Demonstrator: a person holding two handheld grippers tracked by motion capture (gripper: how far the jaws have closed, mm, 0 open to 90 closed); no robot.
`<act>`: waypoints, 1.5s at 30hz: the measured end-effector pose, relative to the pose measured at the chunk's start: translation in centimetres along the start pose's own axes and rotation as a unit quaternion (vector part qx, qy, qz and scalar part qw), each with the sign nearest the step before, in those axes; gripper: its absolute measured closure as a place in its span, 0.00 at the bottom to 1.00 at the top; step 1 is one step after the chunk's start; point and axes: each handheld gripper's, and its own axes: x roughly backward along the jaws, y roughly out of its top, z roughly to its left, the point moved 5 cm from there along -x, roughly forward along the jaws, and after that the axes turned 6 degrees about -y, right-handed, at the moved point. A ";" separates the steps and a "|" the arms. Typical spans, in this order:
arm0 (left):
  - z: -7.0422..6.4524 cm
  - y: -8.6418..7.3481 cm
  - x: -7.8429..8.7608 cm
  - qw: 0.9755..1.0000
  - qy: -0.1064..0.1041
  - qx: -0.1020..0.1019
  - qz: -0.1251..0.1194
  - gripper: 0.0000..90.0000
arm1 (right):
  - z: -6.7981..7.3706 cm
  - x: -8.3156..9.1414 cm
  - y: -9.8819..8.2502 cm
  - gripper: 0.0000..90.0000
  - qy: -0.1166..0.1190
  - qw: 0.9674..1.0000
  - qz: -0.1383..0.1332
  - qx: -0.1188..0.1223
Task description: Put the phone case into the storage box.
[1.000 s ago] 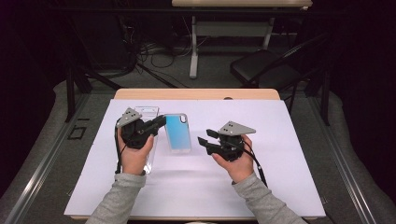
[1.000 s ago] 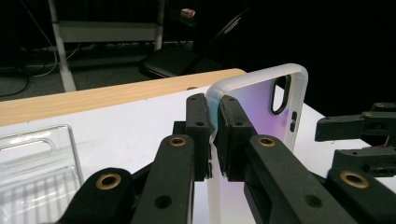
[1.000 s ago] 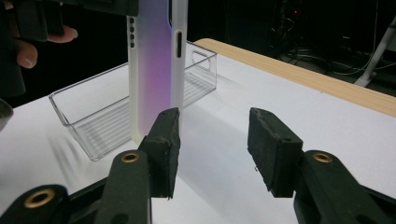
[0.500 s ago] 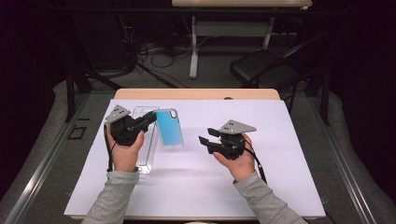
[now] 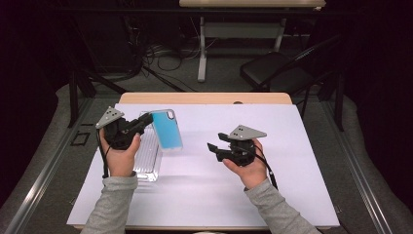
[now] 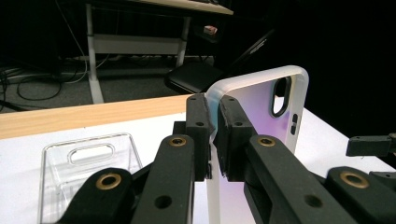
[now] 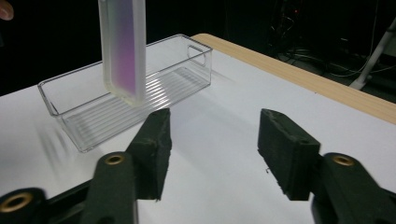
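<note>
High view: the left gripper (image 5: 139,126) clamped its jaws on the edge of a translucent blue phone case (image 5: 167,129), held in the air just beside a clear ribbed plastic bin (image 5: 147,163) on the white counter (image 5: 292,146) — likely mid-transfer. The right gripper (image 5: 213,150) had just been opening, jaws empty; next, a steady lowering.

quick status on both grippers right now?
Left gripper: shut on the edge of the phone case, holding it off the table.
Right gripper: open, jaws have just been opening, nothing between them.
</note>
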 end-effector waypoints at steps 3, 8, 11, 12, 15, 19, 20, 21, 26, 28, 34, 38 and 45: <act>0.2 0.1 0.2 1.000 0.002 -0.001 -0.003 0.94 | -0.1 -0.1 -0.1 0.45 -0.003 1.000 0.002 -0.004; 0.7 0.3 0.6 1.000 0.009 -0.002 -0.006 0.94 | -0.5 0.1 0.1 0.40 -0.008 1.000 -0.004 -0.019; 1.1 0.4 0.9 1.000 0.013 -0.003 -0.008 0.94 | -0.7 0.2 0.1 0.36 -0.014 1.000 -0.007 -0.021; 1.2 0.4 0.9 1.000 0.014 -0.003 -0.009 0.94 | -0.8 0.2 0.2 0.35 -0.018 1.000 -0.008 -0.019; 1.5 0.5 1.2 1.000 0.018 -0.003 -0.012 0.94 | -1.0 0.2 0.2 0.33 -0.021 1.000 -0.007 -0.017; 1.8 0.7 1.5 1.000 0.023 -0.004 -0.014 0.94 | -1.1 0.2 0.1 0.29 -0.025 1.000 -0.003 -0.017; 1.9 0.7 1.5 1.000 0.023 -0.004 -0.014 0.94 | -1.1 0.2 0.1 0.29 -0.025 1.000 -0.002 -0.017; 2.0 0.7 1.6 1.000 0.025 -0.004 -0.014 0.94 | -1.2 0.1 0.1 0.28 -0.026 1.000 -0.002 -0.017; 2.3 0.7 1.8 0.999 0.031 -0.008 -0.014 0.94 | -1.2 0.0 0.0 0.25 -0.025 0.999 0.001 -0.019; 2.5 0.7 1.9 0.999 0.034 -0.009 -0.015 0.94 | -1.2 0.0 0.0 0.25 -0.025 0.999 0.002 -0.021; 3.1 0.7 2.1 0.999 0.043 -0.007 -0.016 0.94 | -1.4 0.0 0.0 0.24 -0.026 0.999 0.004 -0.023; 3.4 0.7 2.1 0.999 0.047 -0.006 -0.016 0.94 | -1.4 -0.1 0.0 0.24 -0.030 0.999 0.006 -0.024; 3.6 0.6 1.3 0.999 0.048 -0.005 -0.013 0.94 | -1.6 -0.1 -0.1 0.24 -0.035 0.999 0.009 -0.025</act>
